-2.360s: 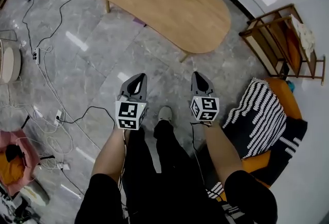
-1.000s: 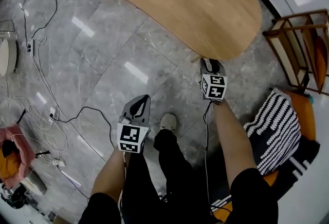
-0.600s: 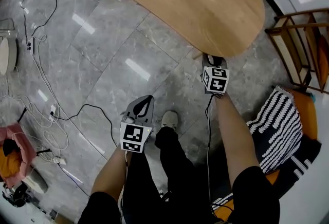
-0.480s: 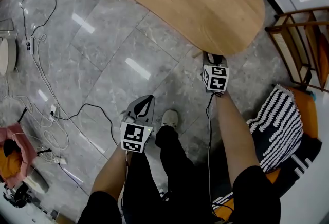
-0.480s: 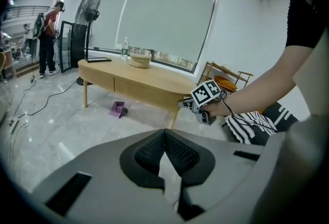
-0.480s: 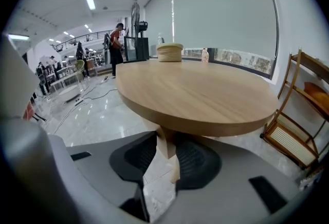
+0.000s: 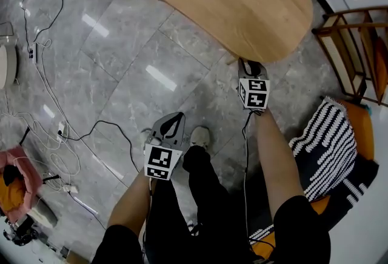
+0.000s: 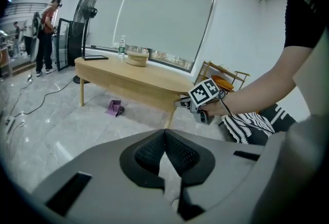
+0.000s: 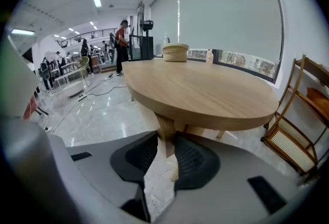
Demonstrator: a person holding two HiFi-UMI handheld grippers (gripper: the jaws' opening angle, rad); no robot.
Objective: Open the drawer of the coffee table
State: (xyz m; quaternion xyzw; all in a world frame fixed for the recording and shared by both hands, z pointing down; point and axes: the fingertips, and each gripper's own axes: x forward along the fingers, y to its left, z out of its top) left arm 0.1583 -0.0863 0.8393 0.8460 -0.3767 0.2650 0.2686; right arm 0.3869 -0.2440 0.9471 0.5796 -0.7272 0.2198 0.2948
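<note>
Left gripper (image 7: 174,117) low, jaws together, right gripper (image 7: 250,65) forward, jaws just closing, apart, gripping nothing.

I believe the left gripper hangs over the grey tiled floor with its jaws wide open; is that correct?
Not quite: the left gripper hangs over the grey tiled floor with its jaws shut, tips together and nothing between them, as the left gripper view shows.

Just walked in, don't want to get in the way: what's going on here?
A person stands at the end of a wooden coffee table, a gripper in each hand. The right gripper reaches to the table's edge; its jaws, apart, have just been closing, a table leg showing in the gap. The left gripper hangs back over the floor, shut and empty. The table's long side looks flush, nothing pulled out.
</note>
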